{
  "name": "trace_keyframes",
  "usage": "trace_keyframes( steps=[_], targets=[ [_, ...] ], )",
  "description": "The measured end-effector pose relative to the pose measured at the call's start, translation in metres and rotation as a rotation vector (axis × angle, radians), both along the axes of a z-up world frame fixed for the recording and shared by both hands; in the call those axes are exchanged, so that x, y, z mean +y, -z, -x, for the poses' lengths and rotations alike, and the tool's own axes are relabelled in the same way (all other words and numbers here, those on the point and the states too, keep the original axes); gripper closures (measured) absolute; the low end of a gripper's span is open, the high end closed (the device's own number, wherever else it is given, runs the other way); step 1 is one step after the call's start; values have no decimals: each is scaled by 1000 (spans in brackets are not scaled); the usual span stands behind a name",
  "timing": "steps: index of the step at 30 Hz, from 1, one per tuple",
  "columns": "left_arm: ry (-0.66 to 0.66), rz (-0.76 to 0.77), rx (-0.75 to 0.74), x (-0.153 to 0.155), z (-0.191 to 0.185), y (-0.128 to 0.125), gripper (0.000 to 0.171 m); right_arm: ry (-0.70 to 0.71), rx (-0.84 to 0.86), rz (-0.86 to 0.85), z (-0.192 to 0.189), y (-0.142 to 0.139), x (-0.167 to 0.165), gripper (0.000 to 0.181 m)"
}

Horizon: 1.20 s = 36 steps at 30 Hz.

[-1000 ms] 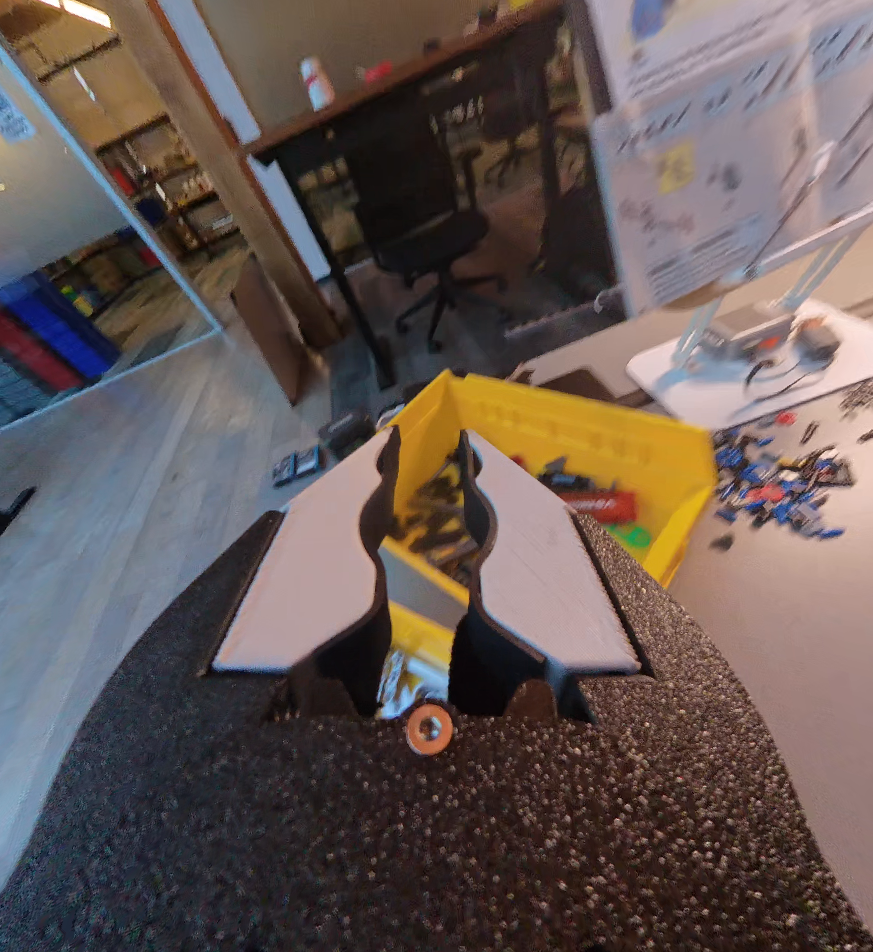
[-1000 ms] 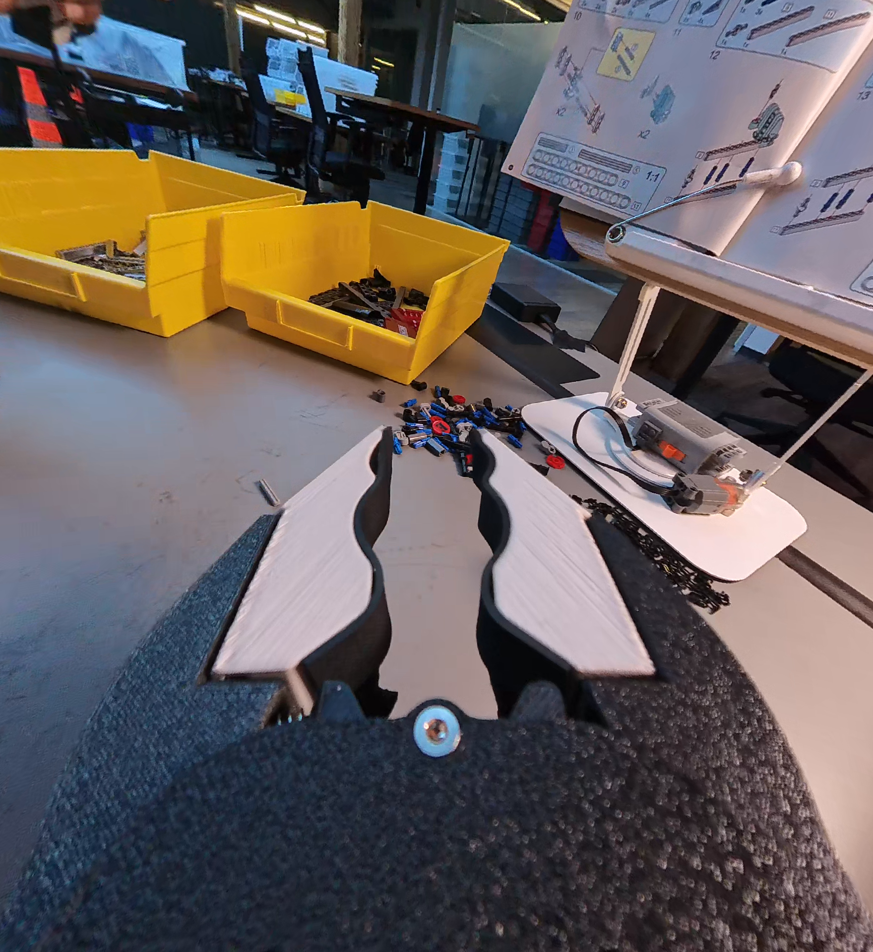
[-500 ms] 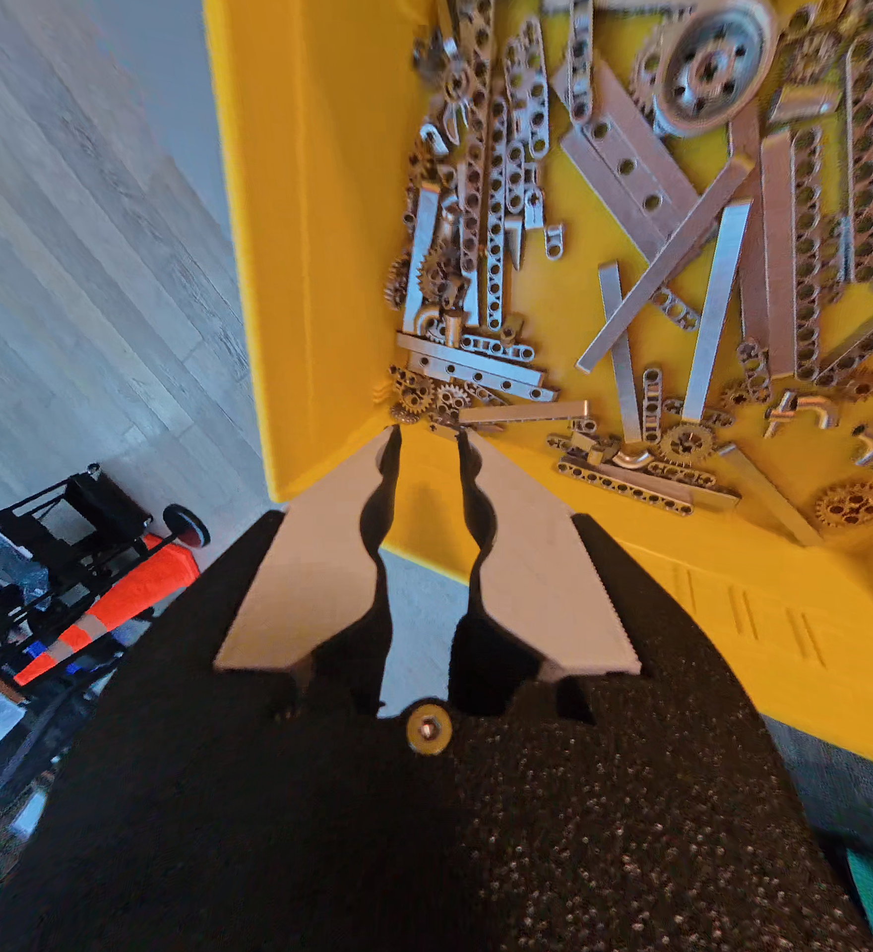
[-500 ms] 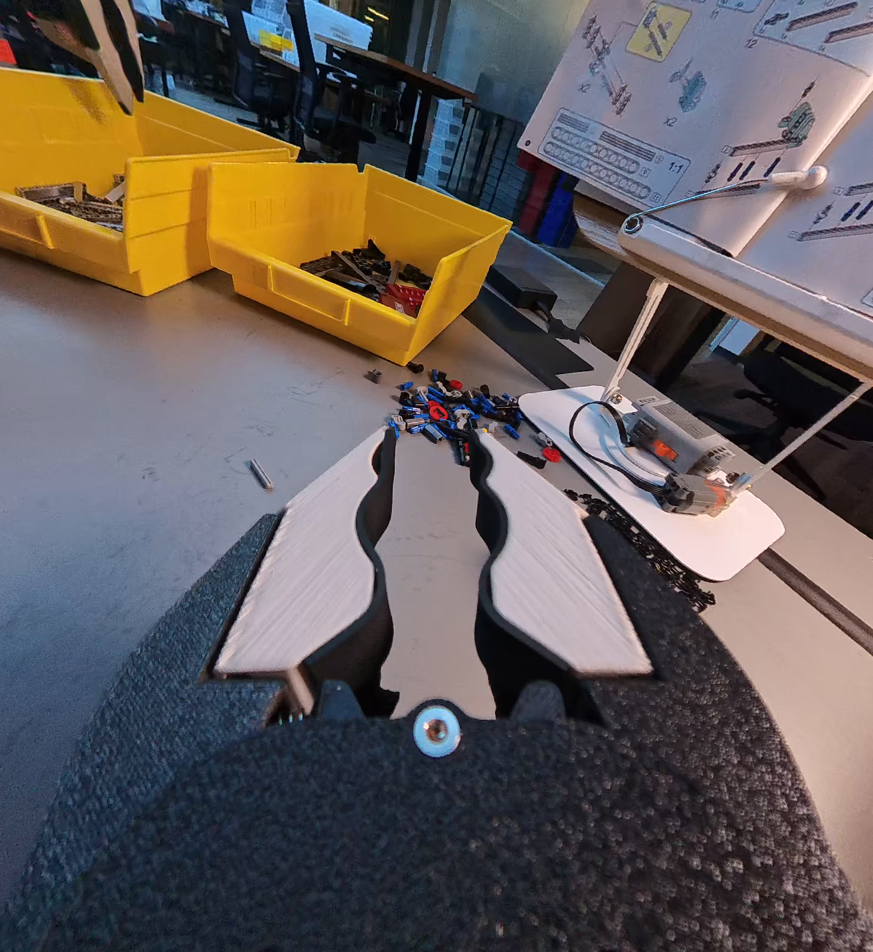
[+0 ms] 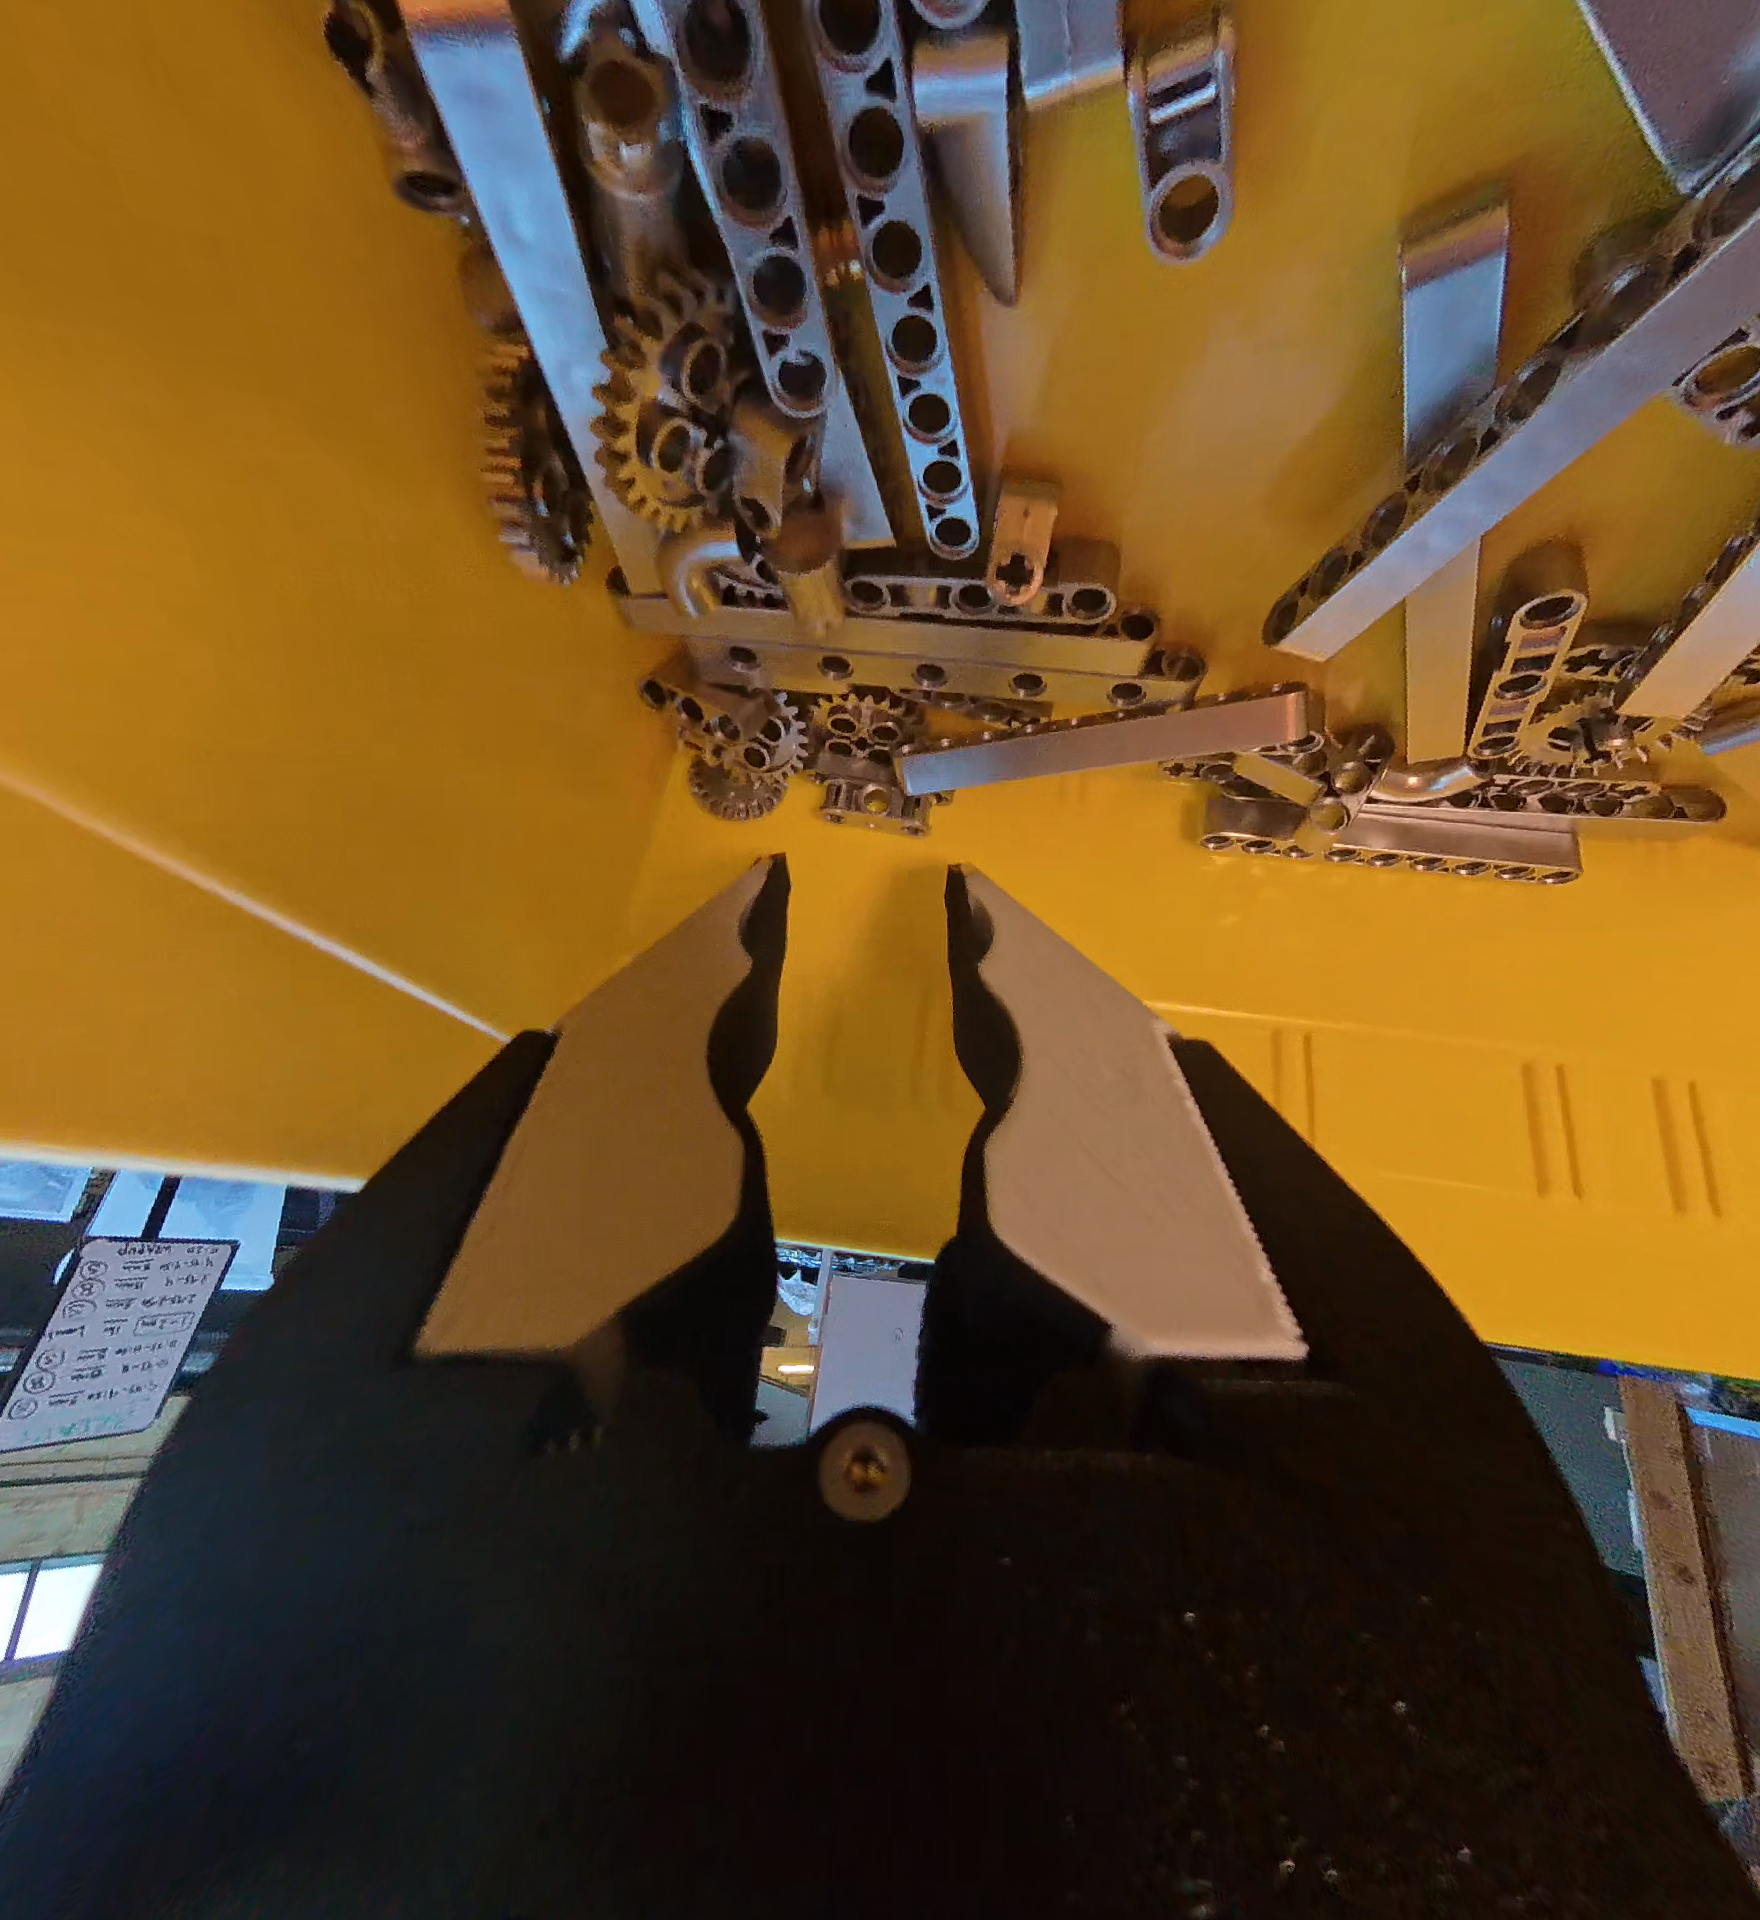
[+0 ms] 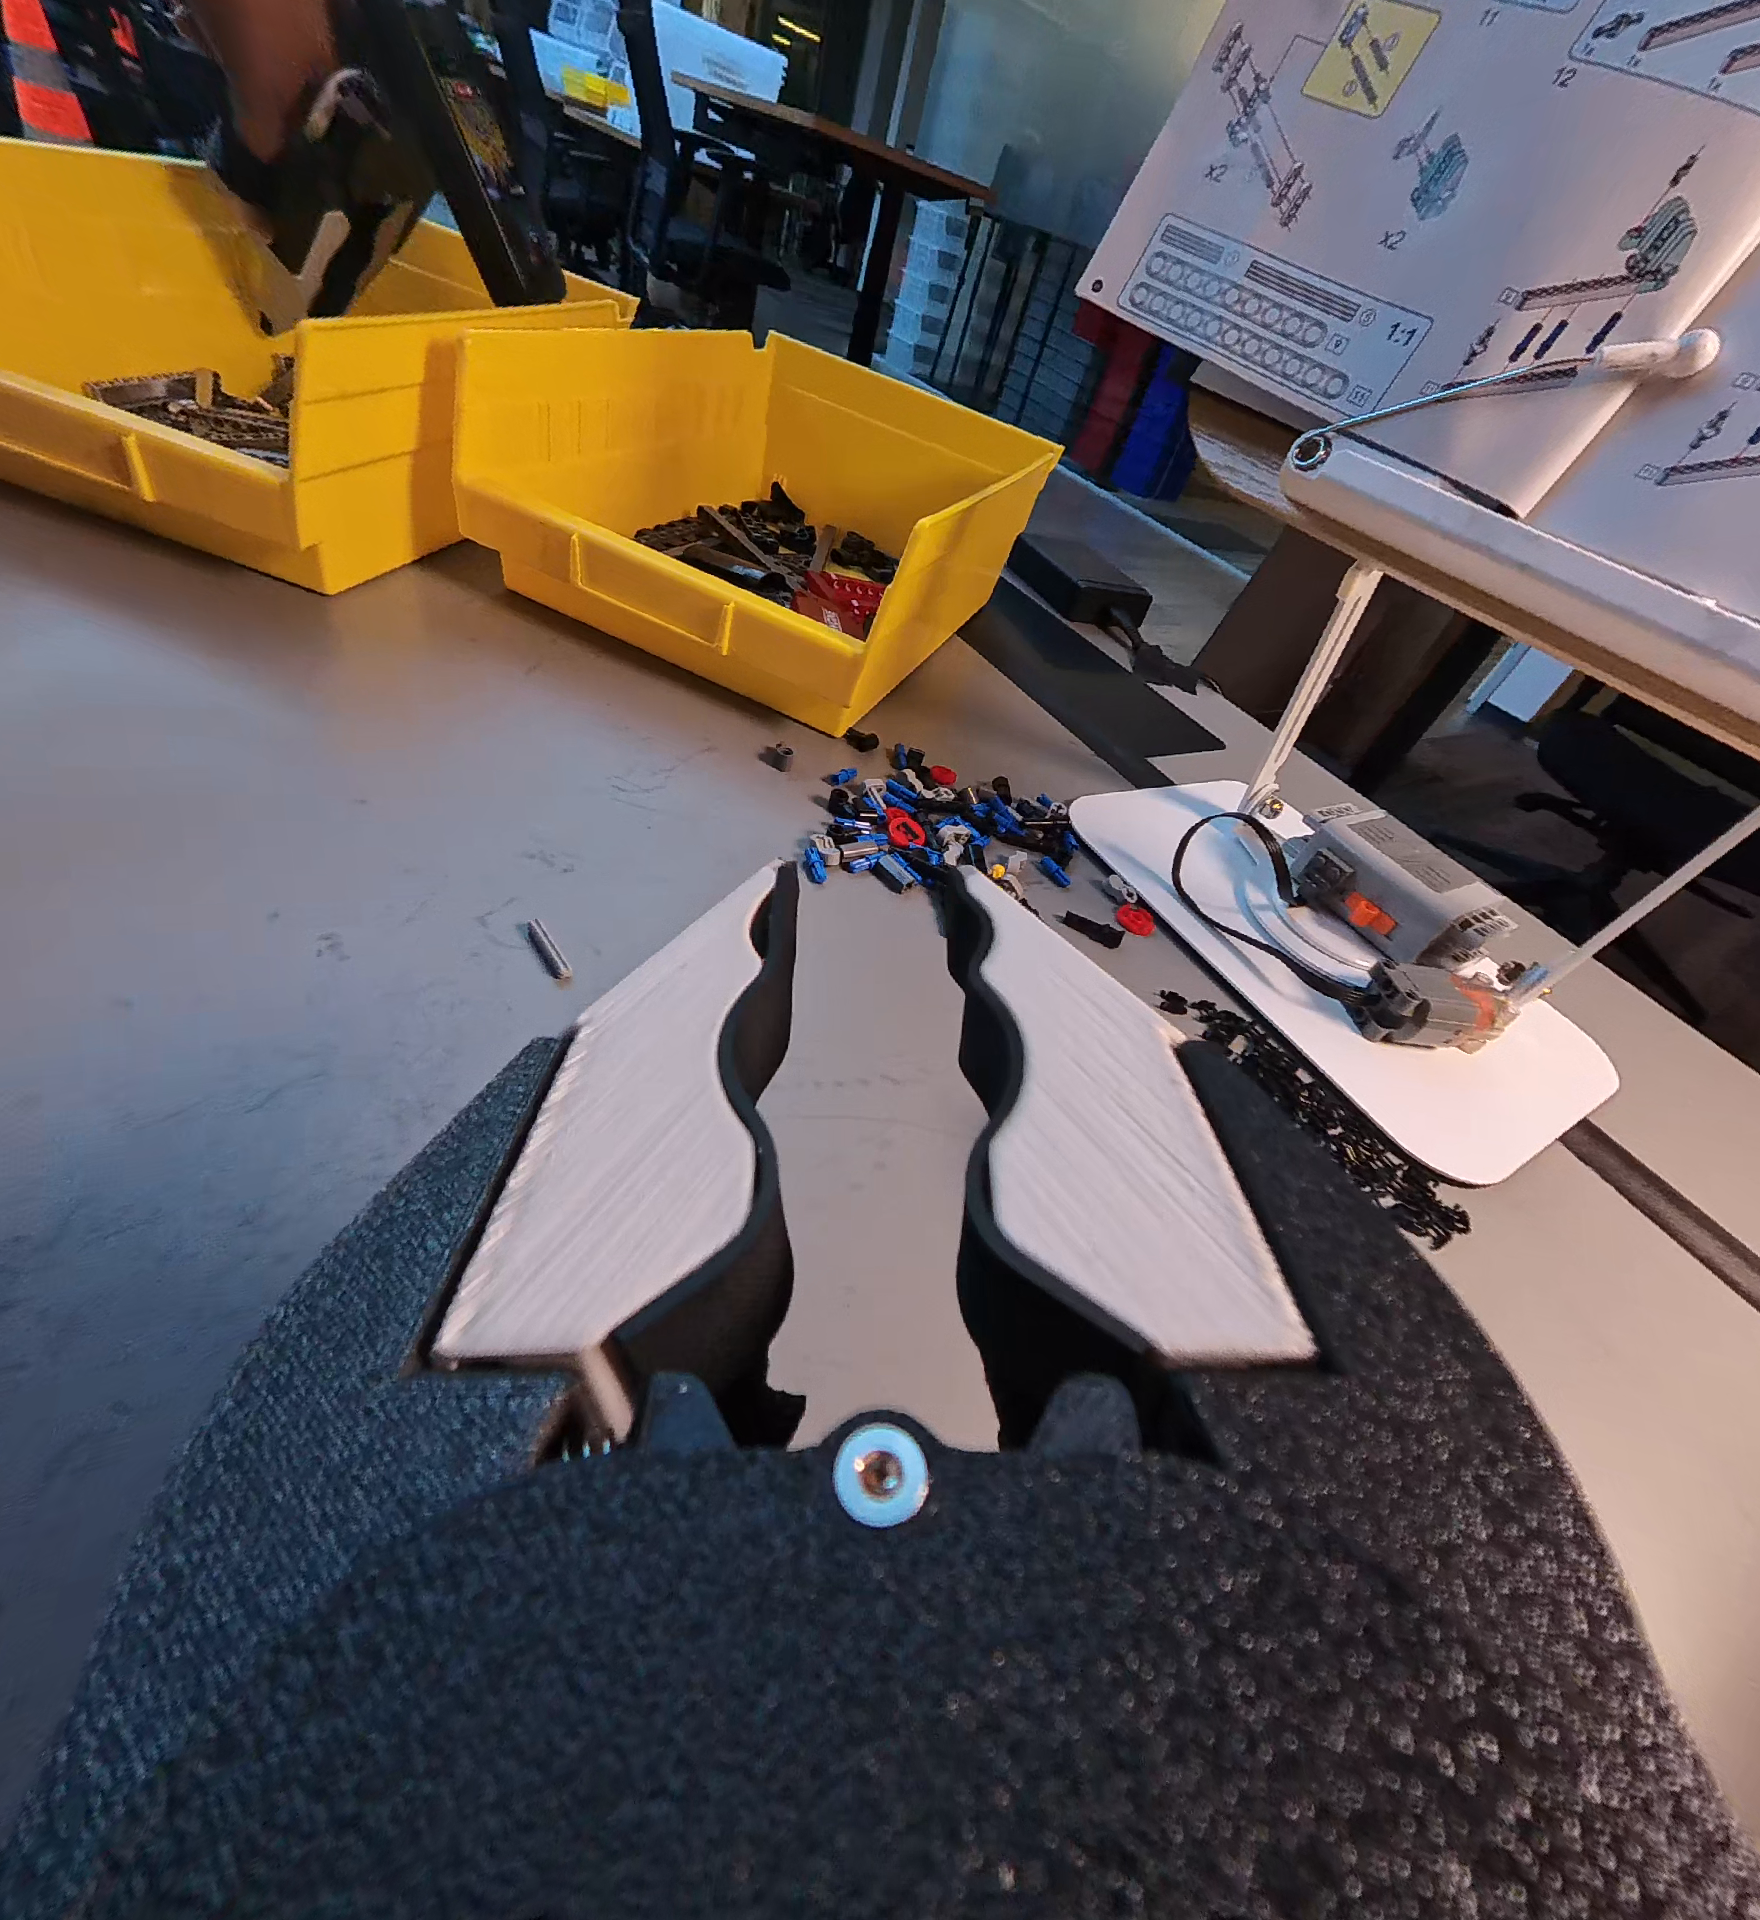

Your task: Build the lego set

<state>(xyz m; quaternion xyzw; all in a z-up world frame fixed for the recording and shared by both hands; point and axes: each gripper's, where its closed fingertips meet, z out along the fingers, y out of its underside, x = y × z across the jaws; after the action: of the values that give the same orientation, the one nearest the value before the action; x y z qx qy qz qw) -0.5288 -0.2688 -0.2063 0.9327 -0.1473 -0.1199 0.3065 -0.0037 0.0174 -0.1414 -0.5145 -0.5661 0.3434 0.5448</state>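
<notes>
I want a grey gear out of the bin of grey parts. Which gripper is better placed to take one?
Left, probably. The left gripper is open inside the yellow bin, tips just short of the small grey gears. The right gripper hangs open over the table by the loose pins, well away from that bin.

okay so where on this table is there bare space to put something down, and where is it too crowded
Bare tabletop spreads left of the right tool, in front of the two yellow bins, with only a small grey pin on it. It is crowded ahead and right: the pile of small blue, black and red parts, the white stand base carrying a grey motor, and black bits along its edge.
</notes>
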Motion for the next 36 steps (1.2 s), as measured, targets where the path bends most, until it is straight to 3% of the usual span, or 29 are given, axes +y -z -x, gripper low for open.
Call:
trace_keyframes(
  steps=[16,24,27,30,33,36],
  targets=[
    [-40,-4,-97,-7,-2,21,149,-1,-23,-10,2,4,-2,155],
    [-3,-119,-77,0,-1,-13,150,-7,-29,-17,3,5,-3,155],
    [29,-311,-90,24,-12,-40,150,-10,-24,-15,2,4,-3,155],
    [134,-675,-117,78,-49,-74,149,-12,-17,-10,2,3,-3,155],
    [251,-1073,-189,135,-125,-111,149,-11,-8,-2,1,1,-2,155],
    [315,-1332,-411,165,-234,-122,149,-5,-1,7,0,0,0,155]
  ],
)
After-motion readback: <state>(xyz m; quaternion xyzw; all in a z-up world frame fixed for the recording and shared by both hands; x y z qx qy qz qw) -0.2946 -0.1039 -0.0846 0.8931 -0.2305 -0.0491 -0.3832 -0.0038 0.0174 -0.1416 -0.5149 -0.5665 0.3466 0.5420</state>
